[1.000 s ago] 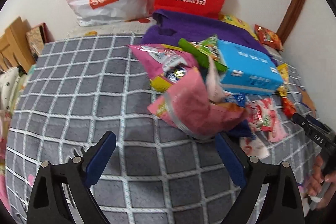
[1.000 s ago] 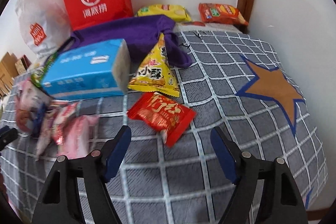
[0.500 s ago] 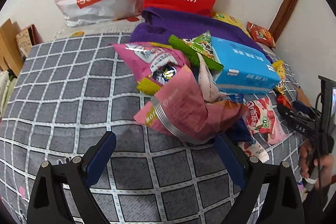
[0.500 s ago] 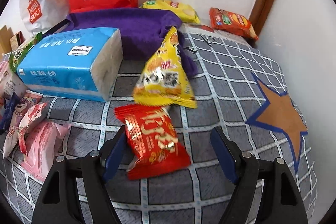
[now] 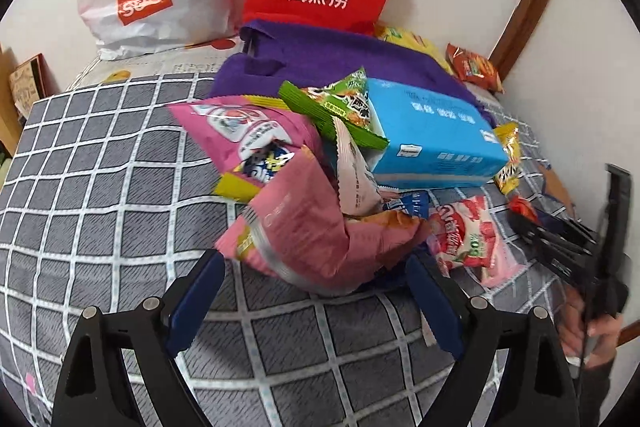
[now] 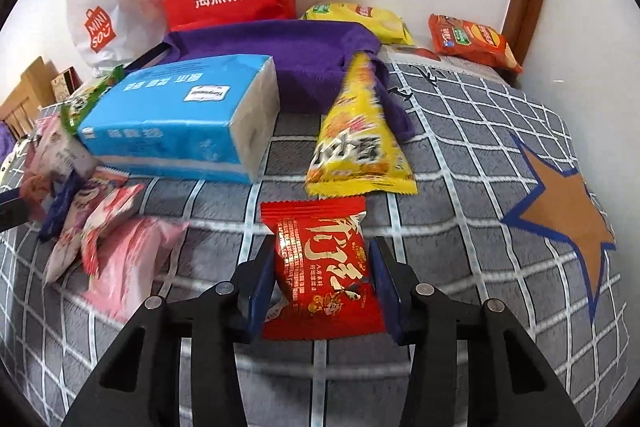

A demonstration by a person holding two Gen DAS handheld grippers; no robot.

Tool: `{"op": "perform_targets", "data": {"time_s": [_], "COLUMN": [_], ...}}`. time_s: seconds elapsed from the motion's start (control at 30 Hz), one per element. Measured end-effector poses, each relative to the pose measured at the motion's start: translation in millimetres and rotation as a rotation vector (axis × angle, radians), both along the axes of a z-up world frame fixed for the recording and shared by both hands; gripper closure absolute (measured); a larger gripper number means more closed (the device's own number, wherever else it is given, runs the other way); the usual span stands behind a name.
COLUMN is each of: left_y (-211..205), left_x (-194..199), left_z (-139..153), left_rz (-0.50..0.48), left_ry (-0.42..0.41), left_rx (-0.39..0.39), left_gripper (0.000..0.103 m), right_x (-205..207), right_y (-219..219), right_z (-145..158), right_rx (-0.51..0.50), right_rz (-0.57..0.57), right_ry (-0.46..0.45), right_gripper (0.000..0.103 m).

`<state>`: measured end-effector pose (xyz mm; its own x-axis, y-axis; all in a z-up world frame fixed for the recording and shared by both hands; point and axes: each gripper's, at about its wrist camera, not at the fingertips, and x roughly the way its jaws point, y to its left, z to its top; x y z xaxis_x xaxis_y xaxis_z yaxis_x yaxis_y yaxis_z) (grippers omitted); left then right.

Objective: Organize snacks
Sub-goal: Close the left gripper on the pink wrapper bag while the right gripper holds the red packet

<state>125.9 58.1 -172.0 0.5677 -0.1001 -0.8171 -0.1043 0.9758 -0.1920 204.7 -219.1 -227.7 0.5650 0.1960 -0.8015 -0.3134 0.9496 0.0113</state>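
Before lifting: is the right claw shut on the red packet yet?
Seemingly shut: both pads press the red packet's sides, with the right claw straddling it.

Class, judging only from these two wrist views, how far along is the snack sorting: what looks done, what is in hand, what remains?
Done: nothing clearly sorted; the snack pile lies jumbled beside the blue pack on the blanket. In hand: the right claw has its fingers against the red packet, which lies on the blanket. The left claw is open before the pile. Left: the pile, the yellow packet and the packets by the wall.
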Motion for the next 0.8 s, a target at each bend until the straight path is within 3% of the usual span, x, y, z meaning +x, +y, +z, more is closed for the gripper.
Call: {"op": "perform_targets", "data": {"time_s": [0.2,0.4,0.57,0.8], "left_y": [-4,-2,1,2], "left_x": [12,5,-8,-31], "left_z": [-8,-4,2,14], "left_rz": [-0.001,-0.025,-0.032,-0.046], "left_ry": [0.007,-0.02,-0.03,-0.05], "left_rx": [0.014,0.007,-0.025,-0.05], "left_gripper": [0.014,0.042,0.051,0.076], "right_x": [-13,-22,-31,-49], "right_y": [-12,-17,-16,-14], "right_z": [6,17,24,39], "right_rx": [0.04,0.072,0.093,0.112], "right_rz": [-0.024,-0.039,-0.043,-0.036], "right_ry": [0.007,0.004,0.003,-0.013], "right_gripper": [0.057,0.061,0.06,0.061]}}
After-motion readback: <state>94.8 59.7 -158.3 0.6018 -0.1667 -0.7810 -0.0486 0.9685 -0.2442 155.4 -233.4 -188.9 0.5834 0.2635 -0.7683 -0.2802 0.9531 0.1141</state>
